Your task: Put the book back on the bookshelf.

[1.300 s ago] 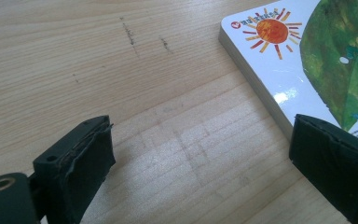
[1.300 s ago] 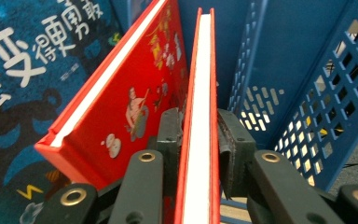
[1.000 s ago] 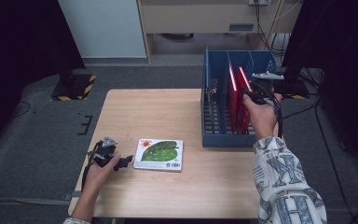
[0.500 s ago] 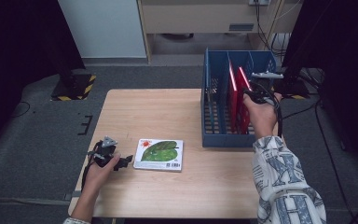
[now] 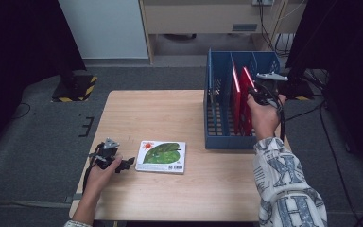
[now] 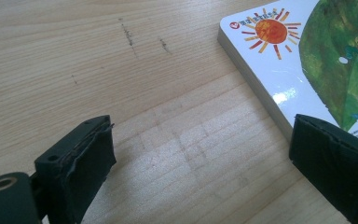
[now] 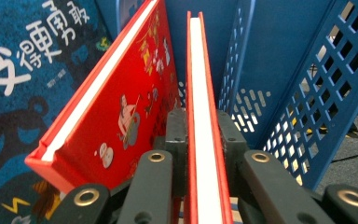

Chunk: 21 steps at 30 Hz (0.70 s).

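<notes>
A picture book with a green leaf and an orange sun on its cover (image 5: 162, 156) (image 6: 326, 60) lies flat on the wooden table (image 5: 170, 113). My left gripper (image 5: 130, 162) (image 6: 205, 154) rests on the table just left of that book, open, one jaw by the book's corner. In the blue slotted basket (image 5: 217, 142) two red books stand on edge. My right gripper (image 5: 257, 92) (image 7: 205, 140) has just been closing and is shut on the upright red book (image 5: 247, 85) (image 7: 201, 70), pads on both covers. The other red book (image 7: 121, 93) leans beside it.
A blue-covered book with white lettering (image 7: 23, 93) stands to the left of the leaning red one in the right gripper view. The basket's perforated wall (image 7: 307, 93) rises close on the right. Dark cabinets and cables surround the table.
</notes>
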### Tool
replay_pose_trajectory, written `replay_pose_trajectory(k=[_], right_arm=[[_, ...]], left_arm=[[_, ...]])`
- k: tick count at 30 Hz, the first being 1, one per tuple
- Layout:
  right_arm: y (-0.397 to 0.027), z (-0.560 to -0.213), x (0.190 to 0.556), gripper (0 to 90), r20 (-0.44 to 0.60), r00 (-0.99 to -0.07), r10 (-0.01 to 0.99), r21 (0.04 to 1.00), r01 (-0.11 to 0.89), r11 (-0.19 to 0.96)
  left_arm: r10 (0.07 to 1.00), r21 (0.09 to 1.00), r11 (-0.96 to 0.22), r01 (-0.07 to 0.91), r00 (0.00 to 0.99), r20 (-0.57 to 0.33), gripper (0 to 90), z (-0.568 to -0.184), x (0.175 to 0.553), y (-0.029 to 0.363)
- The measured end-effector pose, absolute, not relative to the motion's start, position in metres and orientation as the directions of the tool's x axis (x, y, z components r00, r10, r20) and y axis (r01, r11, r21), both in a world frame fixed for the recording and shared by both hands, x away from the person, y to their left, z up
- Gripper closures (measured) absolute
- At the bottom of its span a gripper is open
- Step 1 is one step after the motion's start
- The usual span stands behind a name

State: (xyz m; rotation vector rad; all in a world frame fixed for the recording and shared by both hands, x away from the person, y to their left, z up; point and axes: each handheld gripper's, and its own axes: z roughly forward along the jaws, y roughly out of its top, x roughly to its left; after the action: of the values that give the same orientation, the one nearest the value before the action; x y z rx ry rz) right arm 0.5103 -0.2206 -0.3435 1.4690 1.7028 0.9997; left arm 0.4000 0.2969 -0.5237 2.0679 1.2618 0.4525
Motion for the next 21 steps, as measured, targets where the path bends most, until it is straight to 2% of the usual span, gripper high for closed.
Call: replay_pose_trajectory(k=[21], right_arm=[[-0.214, -0.338, 0.538, 79.0, -0.017, -0.125, 0.992, 0.893, 0.445, 0.072]], left_arm=[[0.876, 0.692, -0.319, 0.647, 0.480, -0.045, 6.1, -0.524, 0.401, 0.295]])
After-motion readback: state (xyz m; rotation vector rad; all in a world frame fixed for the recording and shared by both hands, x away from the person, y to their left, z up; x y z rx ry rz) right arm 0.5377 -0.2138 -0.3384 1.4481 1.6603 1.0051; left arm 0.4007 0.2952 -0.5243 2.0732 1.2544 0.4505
